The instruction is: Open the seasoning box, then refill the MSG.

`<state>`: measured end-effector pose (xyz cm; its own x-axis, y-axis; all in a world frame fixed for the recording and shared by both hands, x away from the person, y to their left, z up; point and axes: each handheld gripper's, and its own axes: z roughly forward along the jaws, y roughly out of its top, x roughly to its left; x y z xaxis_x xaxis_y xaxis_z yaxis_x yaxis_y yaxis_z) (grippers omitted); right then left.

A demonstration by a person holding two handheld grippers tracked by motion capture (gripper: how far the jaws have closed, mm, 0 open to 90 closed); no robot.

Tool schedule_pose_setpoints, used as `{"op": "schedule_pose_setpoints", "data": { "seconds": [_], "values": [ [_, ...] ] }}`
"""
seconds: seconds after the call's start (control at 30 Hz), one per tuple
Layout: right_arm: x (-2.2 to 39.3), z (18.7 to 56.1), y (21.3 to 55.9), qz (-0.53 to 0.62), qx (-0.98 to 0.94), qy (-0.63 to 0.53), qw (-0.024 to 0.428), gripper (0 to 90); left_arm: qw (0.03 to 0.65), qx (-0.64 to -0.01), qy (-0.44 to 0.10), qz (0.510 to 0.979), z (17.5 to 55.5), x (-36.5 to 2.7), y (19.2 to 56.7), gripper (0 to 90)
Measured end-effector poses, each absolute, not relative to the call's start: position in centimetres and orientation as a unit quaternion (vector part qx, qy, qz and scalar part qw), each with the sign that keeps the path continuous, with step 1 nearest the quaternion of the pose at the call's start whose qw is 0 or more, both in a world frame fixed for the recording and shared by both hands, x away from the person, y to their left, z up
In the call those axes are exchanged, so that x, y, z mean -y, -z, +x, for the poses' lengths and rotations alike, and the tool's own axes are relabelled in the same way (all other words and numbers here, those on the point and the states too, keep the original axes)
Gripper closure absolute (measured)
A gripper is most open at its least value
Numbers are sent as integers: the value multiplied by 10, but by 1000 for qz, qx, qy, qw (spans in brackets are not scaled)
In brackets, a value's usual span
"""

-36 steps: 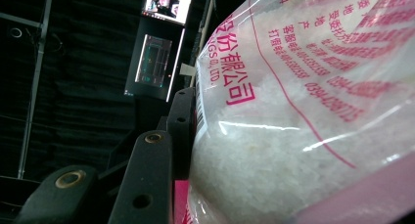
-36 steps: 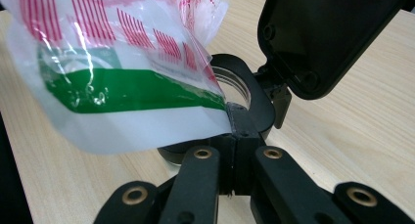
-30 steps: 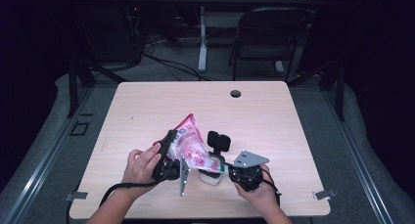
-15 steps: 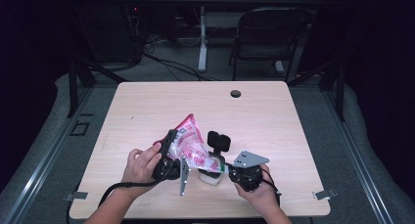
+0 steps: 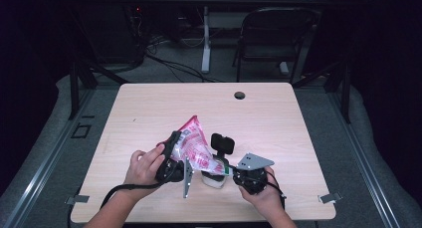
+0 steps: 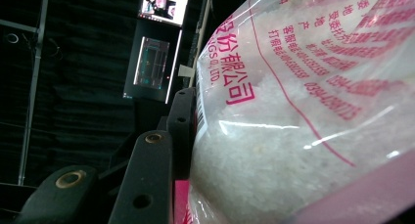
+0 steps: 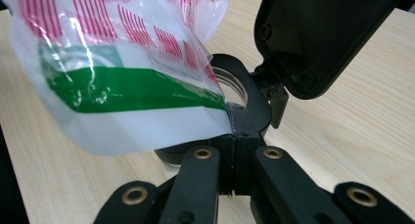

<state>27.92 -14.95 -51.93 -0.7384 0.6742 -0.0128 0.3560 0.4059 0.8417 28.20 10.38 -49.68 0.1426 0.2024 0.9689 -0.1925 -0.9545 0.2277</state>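
Wooden table (image 5: pixel 278 118): left gripper (image 5: pixel 175 153) clamps tilted bag (image 5: pixel 196 148) over jar (image 5: pixel 215 177); right gripper (image 7: pixel 235 126) pinches bag corner; pouring appears unfinished.

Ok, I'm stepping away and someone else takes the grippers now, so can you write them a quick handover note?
Left hand-held gripper: clamped on the upper part of the clear plastic bag with red print, full of white grains, tilted spout-down.
Right hand-held gripper: shut on the bag's lower corner, held at the mouth of the black-rimmed container with flip-up lid.
Container stands on the light wooden table, lid open.
Done: bag lifted and its corner aimed at the opening.
Left: probably pouring the grains in; no flow is visible, and how full the container is can't be seen.
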Motion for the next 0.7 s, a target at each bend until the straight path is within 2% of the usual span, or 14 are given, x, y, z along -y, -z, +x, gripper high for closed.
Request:
{"op": "schedule_pose_setpoints", "data": {
  "seconds": [0.7],
  "values": [
    [149, 280, 519, 314, -819, -445, 178, 900, 144, 3, -658, 739, 280, -103, 494, 659]
  ]
}}
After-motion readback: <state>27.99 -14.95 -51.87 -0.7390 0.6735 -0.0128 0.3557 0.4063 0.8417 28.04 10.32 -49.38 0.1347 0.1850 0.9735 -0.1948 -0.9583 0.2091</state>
